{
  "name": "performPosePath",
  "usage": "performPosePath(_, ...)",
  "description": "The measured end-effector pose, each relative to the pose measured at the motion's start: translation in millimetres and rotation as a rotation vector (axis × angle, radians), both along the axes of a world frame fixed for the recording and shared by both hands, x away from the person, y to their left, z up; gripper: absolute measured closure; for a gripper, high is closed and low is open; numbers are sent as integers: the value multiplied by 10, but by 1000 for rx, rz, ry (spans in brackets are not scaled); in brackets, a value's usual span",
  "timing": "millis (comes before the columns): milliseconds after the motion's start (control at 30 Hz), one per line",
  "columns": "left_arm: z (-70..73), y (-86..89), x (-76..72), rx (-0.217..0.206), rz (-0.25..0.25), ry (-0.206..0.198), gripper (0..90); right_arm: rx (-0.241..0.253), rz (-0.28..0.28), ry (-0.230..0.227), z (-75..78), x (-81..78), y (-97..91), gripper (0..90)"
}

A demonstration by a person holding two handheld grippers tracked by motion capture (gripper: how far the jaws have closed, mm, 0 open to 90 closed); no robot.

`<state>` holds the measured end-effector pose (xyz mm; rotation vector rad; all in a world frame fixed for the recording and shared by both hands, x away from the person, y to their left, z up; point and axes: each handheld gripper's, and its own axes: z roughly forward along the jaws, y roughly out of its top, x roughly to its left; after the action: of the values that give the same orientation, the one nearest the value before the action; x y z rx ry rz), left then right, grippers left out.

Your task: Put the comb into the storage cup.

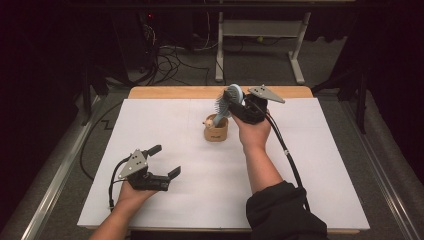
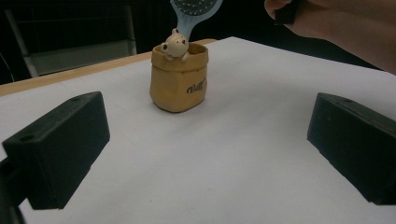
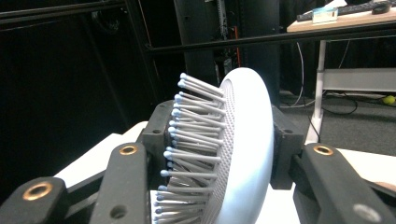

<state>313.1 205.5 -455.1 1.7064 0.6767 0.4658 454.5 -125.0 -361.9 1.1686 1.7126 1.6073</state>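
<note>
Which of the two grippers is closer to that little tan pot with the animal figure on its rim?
The right gripper: just above the tan pot, around the head of the light-blue hairbrush standing in it. The left gripper waits open, well away near the table's front.

The left gripper (image 1: 161,161) rested low near the table's front-left, jaws spread wide and empty, forearm entering from below. The right gripper (image 1: 239,104) was raised farther out, its jaws set close either side of a hairbrush head (image 3: 233,154), arm extended forward, dark sleeve bunched at the elbow.

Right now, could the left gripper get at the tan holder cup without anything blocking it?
Probably yes. The left gripper sits open on bare white table, facing the tan holder cup; only the hairbrush and right gripper crowd the cup's top.
</note>
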Motion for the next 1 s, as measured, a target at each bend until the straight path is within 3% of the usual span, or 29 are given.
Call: performPosePath(1000,4,1,-3,-1,-5,-5,0,-23,-70,43,-23,38,-80,375)
